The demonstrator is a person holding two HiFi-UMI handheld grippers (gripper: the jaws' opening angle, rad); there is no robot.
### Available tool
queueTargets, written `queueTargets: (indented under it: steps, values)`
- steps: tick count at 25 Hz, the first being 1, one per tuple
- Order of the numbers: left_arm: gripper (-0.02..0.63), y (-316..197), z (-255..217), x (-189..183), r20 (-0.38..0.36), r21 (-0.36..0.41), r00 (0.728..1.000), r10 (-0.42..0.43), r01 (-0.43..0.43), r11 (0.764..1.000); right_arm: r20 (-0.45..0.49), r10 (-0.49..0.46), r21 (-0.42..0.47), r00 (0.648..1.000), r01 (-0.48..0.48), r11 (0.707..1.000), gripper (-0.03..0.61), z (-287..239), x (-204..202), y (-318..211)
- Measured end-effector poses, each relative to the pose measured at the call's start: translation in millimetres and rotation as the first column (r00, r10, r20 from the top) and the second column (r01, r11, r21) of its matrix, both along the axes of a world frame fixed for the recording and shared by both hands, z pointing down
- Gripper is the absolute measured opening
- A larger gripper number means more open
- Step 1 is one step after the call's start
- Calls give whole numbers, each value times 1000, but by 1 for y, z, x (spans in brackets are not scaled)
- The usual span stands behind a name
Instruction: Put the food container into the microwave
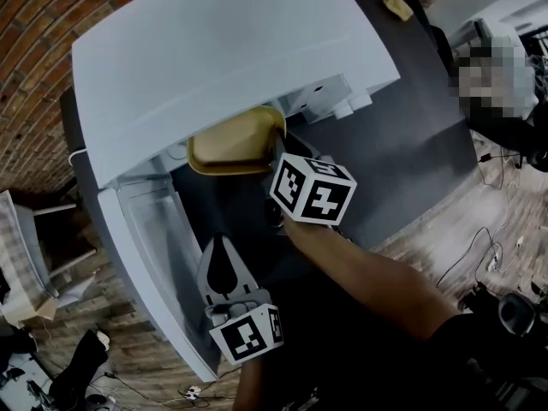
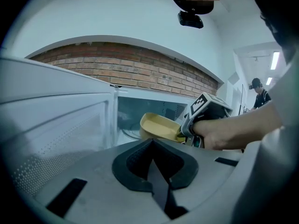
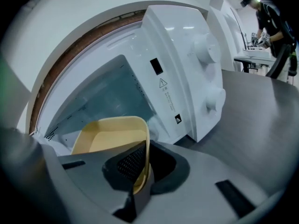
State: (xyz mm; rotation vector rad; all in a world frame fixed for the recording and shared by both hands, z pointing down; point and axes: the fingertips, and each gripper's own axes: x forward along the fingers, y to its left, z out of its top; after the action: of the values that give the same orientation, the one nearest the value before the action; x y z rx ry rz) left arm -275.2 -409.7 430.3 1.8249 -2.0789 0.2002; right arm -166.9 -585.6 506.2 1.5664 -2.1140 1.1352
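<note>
1. The food container [image 1: 231,144] is a shallow yellow tray, open side up and tipped slightly. It is held at the open mouth of the microwave [image 1: 223,50], with its far edge already under the oven's top.
2. As far as it shows in the head view, its longer side runs left to right across the opening.
3. The right gripper [image 1: 279,148] is clenched on the tray's right wall.
4. The right gripper view alone shows that grip, with the wall [image 3: 142,162] edge-on between the pads, and the oven's two knobs [image 3: 205,45].
5. The left gripper view alone shows the left gripper [image 2: 153,148] with its jaws pressed together on nothing. It is on the near left, beside the open door [image 2: 46,125].
6. The left gripper view also looks into the oven's pale cavity [image 2: 140,111] behind the tray.
7. The tray's inside shows only its bare yellow floor [image 3: 112,141].
</note>
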Motion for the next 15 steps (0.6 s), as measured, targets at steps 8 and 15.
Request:
queueTargets:
  steps: [8, 15]
  values:
    - [3, 5, 3, -1, -8, 4, 1000, 2, -2, 1000, 3, -28, 60, 1000, 27, 998, 69, -1, -23, -22]
    - [3, -1, 7, -4, -11, 15, 1000, 4, -4, 1000, 15, -39, 63, 999, 38, 997, 69, 4, -33, -35]
